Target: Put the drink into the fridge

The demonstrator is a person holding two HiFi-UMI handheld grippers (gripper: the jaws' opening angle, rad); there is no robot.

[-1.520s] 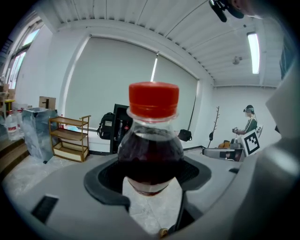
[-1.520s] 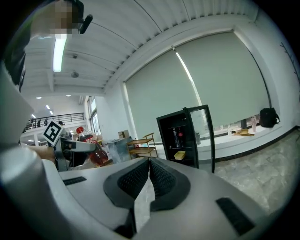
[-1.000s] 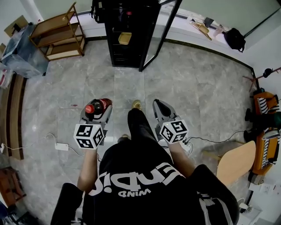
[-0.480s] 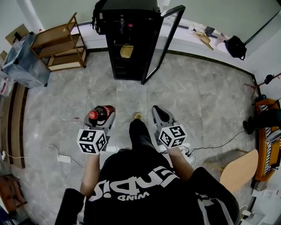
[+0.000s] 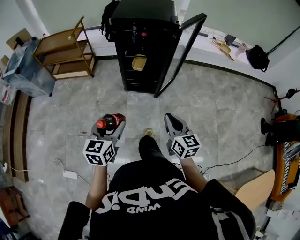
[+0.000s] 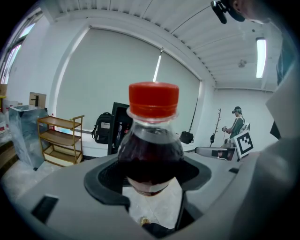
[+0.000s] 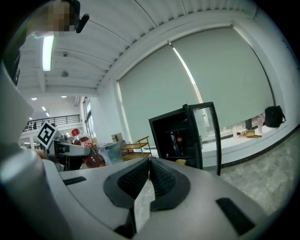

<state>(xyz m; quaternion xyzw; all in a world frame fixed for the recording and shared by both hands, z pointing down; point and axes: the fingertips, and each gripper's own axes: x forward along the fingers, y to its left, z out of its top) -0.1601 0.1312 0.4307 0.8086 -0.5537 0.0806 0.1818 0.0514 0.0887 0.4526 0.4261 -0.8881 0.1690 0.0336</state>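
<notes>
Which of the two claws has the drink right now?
The left claw, shut round the dark-red plastic drink bottle with a red cap. The right claw is shut with nothing between its jaws.

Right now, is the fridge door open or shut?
Open. The glass door stands swung out from the fridge, leaving its dark inside and a yellow container exposed.

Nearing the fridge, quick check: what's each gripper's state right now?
Left gripper: closed on the red-capped clear plastic bottle of dark drink.
Right gripper: closed, nothing between its jaws.
</notes>
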